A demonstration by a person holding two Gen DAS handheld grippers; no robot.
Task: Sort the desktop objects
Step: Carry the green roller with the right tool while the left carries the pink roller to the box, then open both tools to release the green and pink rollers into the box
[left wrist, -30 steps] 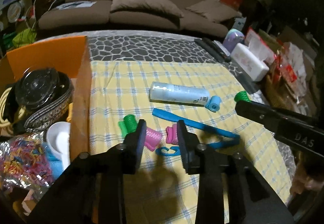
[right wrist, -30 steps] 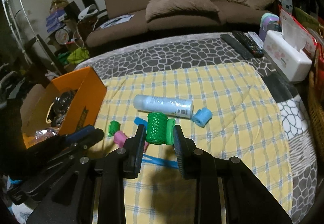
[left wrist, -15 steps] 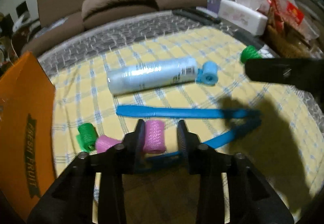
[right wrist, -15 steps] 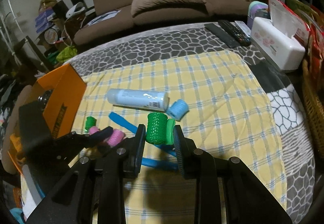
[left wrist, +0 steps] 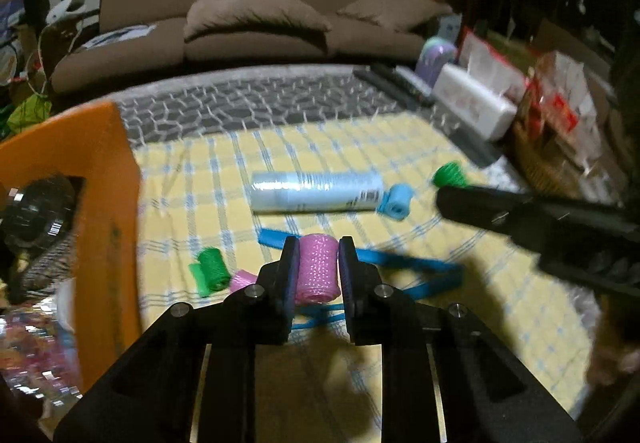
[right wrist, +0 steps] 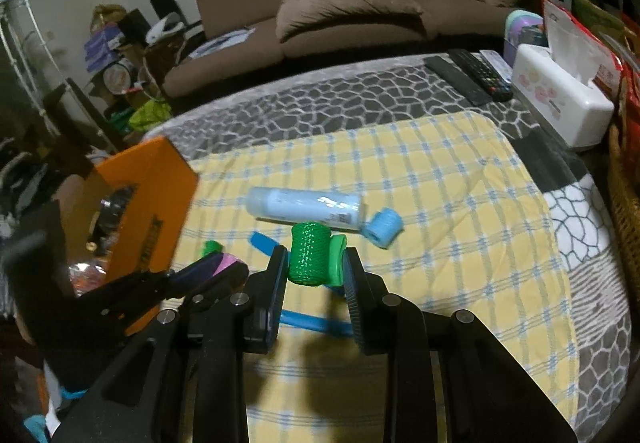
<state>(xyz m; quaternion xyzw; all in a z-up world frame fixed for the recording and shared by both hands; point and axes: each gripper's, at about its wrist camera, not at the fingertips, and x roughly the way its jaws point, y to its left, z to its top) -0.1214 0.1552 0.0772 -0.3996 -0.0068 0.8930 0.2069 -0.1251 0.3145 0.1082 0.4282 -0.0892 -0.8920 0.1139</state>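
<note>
My left gripper (left wrist: 319, 257) is shut on a pink hair roller (left wrist: 317, 269), held above the yellow checked cloth (left wrist: 400, 147). My right gripper (right wrist: 315, 259) is shut on a green hair roller (right wrist: 310, 255), also lifted. On the cloth lie a pale blue bottle (left wrist: 316, 191), a blue roller (left wrist: 396, 201), a blue strap (left wrist: 404, 267), a second green roller (left wrist: 210, 271) and a second pink roller (left wrist: 243, 280). An orange box (left wrist: 100, 203) stands at the left, partly filled. The right gripper shows in the left wrist view (left wrist: 452, 187) at the right.
A white tissue box (right wrist: 560, 95) and remote controls (right wrist: 472, 79) lie at the far right of the table. A brown sofa (right wrist: 340, 3) stands behind. A wicker basket (right wrist: 624, 183) is at the right edge. Clutter fills the room's left side.
My left gripper closed on a pink roller, lifted it off the cloth and swung left toward the orange box. My right gripper holds its green roller with little movement.
</note>
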